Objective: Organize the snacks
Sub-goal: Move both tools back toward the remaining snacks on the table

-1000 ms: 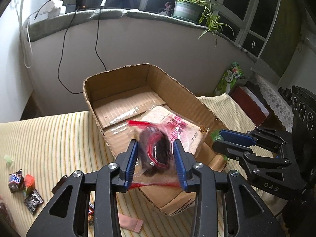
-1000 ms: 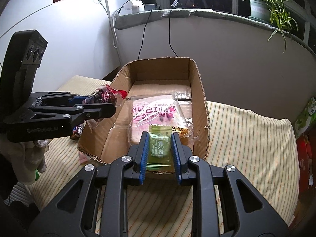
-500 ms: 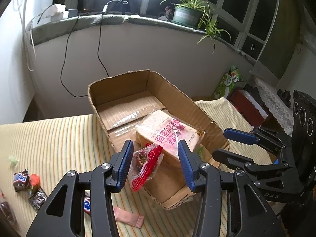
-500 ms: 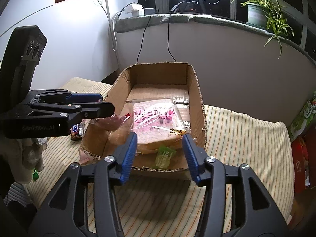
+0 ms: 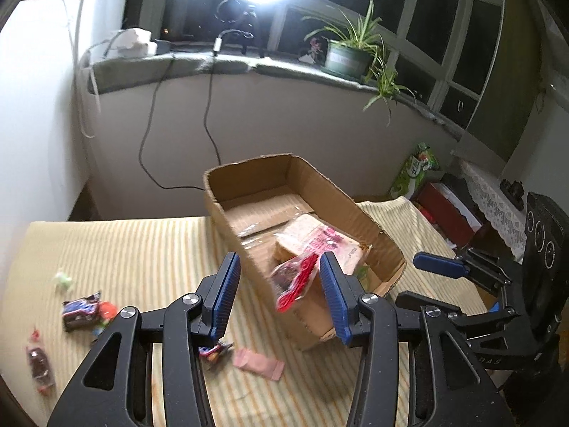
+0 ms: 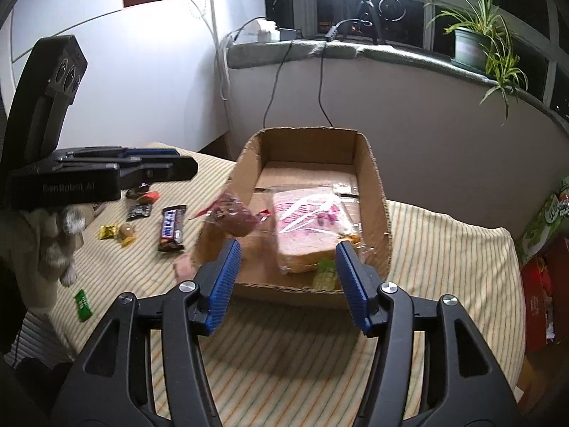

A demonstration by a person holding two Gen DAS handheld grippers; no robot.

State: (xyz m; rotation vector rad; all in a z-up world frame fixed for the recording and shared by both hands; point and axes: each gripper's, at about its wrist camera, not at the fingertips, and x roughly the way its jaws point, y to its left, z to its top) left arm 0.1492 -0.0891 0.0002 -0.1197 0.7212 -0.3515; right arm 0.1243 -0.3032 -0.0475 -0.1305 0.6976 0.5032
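Both tongs, left and right, stood spread and empty, just short of the open brown cardboard box; the right's jaws had just been widening.

Matt brown corrugated cardboard for the box, edges torn and rough, a glossy tape strip along the floor seam. Clear, shiny plastic film around the bread loaf, pink-printed and creased. Crinkly transparent plastic with a red strip on the small snack bag. Glossy foil-like wrapper on the chocolate bar. Soft woven cloth, matt, striped cream and yellow, over the table. Matt black moulded plastic on the left gripper and the right gripper, with ribbed blue rubbery pads and bright metal screws.
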